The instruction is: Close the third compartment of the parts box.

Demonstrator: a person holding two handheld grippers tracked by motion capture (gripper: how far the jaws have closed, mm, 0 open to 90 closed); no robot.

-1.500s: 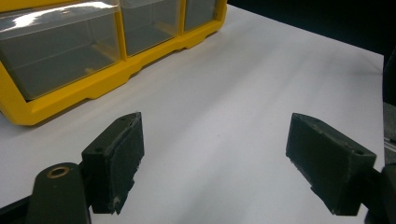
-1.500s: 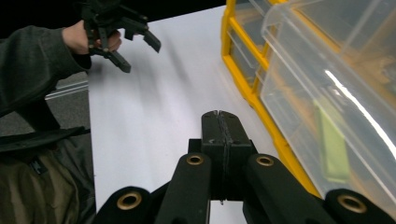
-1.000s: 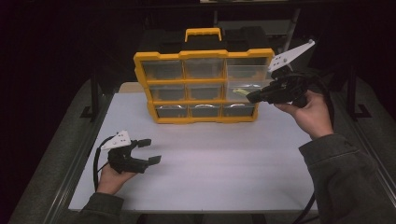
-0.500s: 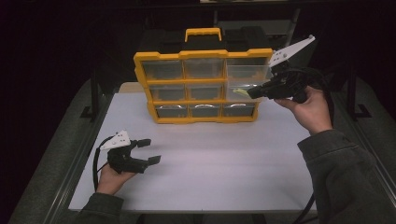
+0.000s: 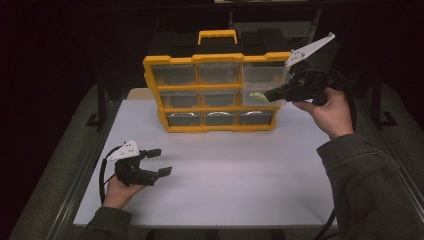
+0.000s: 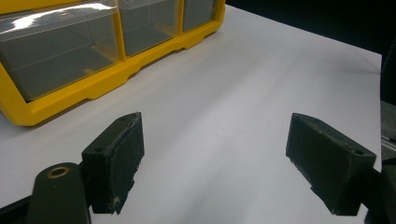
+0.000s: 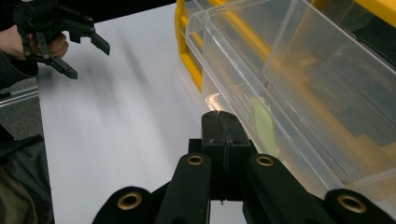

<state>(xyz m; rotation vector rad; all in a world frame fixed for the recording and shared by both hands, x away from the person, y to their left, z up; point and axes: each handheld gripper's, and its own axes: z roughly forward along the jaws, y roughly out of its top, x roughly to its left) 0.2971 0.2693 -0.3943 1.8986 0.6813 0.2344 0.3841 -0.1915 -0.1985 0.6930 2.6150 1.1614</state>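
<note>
Barely shifting, the right gripper [image 5: 270, 93] is pinching shut on the clear drawer [image 7: 289, 84] lip; left gripper [image 5: 159, 162] is resting wide near the table's [image 5: 240, 165] front-left corner.

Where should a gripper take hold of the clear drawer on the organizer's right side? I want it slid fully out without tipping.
Grip the front lip of the clear drawer, coming straight at the front of the yellow organizer. The drawer juts forward from its slot, so its thin front wall is the exposed edge. The right gripper is shut at that lip; the left gripper rests open on the table.
</note>
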